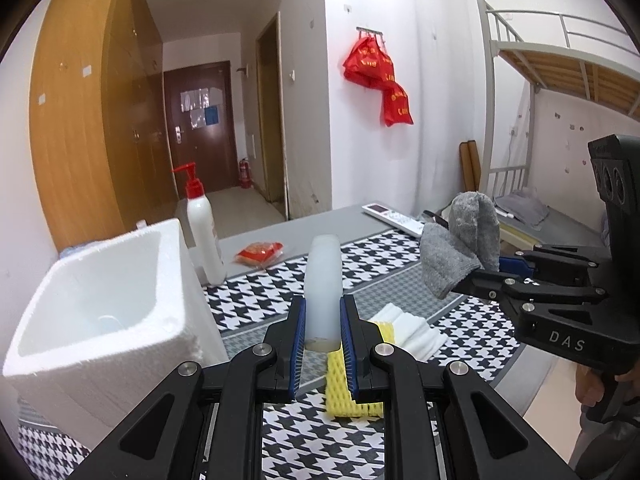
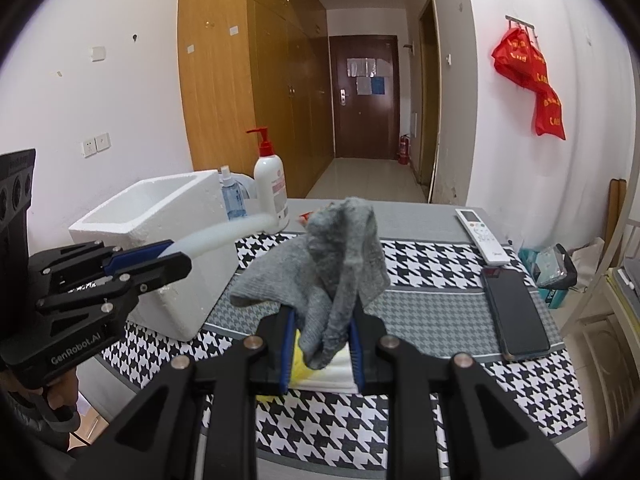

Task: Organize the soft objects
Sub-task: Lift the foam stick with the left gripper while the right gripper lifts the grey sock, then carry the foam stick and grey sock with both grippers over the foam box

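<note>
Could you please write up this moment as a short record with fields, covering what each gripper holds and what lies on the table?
left gripper: shut on a translucent white tube, held above the table
right gripper: shut on a grey sock, which drapes over its fingers
container: white foam box, open top, on the left of the table
still on the cloth: yellow foam net and a white folded cloth, side by side
other items: pump bottle, remote control, phone
surface: houndstooth tablecloth
</note>
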Tool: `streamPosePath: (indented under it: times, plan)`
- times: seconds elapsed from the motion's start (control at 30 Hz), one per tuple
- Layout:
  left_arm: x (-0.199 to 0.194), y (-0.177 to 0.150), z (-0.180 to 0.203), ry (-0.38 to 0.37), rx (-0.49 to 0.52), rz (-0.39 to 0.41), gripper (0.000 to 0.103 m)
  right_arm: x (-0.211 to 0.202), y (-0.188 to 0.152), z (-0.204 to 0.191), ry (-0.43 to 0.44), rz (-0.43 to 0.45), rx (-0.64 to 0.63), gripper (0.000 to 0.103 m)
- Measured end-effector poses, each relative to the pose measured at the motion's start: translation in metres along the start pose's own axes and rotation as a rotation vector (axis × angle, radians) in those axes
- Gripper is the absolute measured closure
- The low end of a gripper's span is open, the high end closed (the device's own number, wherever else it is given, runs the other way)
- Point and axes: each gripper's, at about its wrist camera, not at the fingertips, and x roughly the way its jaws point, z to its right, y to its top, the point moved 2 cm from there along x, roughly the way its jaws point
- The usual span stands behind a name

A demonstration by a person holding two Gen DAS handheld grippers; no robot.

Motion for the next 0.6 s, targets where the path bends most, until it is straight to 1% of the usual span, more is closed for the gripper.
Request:
streamPosePath:
  times: [0.33,0.6]
  plan:
    - [-0.010,0.010,-0.012,0.023,-0.008,0.040,0.085,0.000,0.011,-0.013,0.018,0.027,-0.021,0.076]
    - [-0.030,0.018,-0.024,0.054,-0.018,0.096,0.085,-0.002,0.022,-0.024,0.024,0.053,-0.027,0.076]
